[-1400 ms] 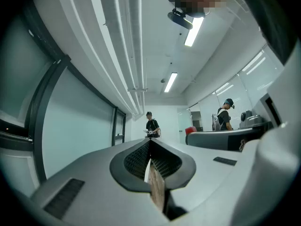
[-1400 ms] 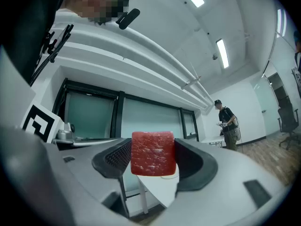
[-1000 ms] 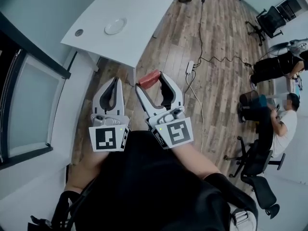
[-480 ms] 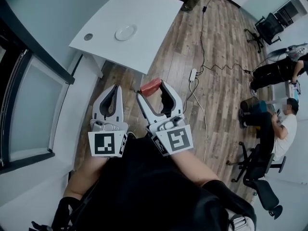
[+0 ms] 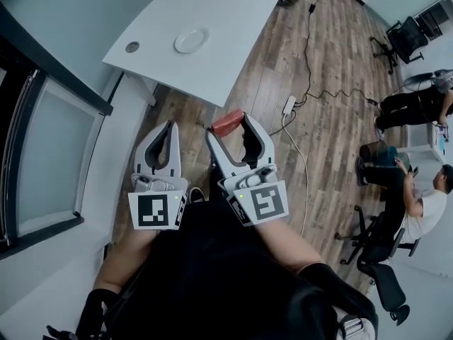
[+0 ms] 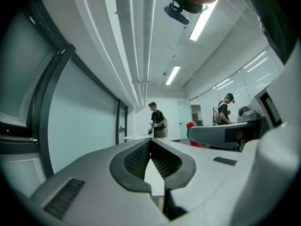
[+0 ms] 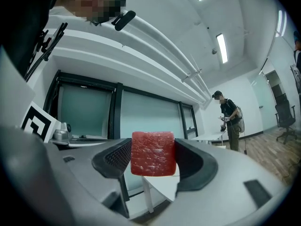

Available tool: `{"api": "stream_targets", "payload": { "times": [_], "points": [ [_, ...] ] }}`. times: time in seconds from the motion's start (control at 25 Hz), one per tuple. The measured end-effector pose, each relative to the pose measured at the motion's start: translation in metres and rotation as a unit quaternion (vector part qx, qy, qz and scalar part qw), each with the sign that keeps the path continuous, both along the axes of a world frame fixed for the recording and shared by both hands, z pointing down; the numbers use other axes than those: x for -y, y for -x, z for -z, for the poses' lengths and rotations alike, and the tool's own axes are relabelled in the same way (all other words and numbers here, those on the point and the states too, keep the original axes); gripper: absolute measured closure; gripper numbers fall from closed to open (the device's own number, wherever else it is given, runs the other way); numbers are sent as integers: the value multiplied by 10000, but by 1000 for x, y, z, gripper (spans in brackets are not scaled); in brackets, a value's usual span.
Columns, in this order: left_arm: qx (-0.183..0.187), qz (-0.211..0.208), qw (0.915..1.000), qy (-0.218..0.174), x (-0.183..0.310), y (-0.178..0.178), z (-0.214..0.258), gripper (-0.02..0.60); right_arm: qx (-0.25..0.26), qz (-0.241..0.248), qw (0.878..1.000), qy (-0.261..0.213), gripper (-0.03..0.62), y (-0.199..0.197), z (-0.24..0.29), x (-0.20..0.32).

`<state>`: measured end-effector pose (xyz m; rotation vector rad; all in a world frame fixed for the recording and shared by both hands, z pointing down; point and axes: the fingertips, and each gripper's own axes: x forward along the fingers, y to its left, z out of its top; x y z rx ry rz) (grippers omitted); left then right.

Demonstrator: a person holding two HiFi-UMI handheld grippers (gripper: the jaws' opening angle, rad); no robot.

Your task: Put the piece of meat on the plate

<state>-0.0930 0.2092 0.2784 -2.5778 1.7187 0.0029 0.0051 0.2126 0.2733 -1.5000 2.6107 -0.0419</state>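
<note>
A red block of meat [image 5: 228,122] [image 7: 152,153] sits clamped between the jaws of my right gripper [image 5: 229,124] [image 7: 152,155], held in the air over the wooden floor just short of the white table [image 5: 233,41]. On that table, ahead and to the left, lies a small white plate [image 5: 191,41]. My left gripper [image 5: 167,129] [image 6: 150,148] hangs beside the right one, jaws shut with nothing between them.
A round grey cable port [image 5: 132,47] sits in the table left of the plate. A power strip [image 5: 289,105] and cables lie on the floor to the right. Office chairs [image 5: 375,253] and seated people [image 5: 425,204] are at far right; a glass wall [image 5: 42,154] runs along the left.
The view has shifted: the table and plate sit slightly further right and the corner nearer the grippers. Both grippers keep their pose, the meat still held.
</note>
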Motion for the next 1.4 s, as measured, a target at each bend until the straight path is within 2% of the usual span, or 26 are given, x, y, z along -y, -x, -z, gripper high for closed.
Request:
{"api": "stream_targets", "payload": {
  "times": [0.12, 0.8, 1.24, 1.4],
  "points": [
    [31, 57, 10000, 37, 21, -2, -3, 577, -9, 93, 9998, 154, 304, -1, -10, 24],
    [29, 364, 9988, 318, 182, -45, -11, 577, 72, 711, 9970, 279, 305, -24, -10, 191],
    [142, 832, 9959, 320, 228, -59, -10, 577, 199, 1298, 9910, 243, 304, -32, -12, 241],
    [164, 937, 9949, 341, 236, -59, -12, 577, 223, 1344, 9903, 270, 305, -36, -15, 252]
  ]
}}
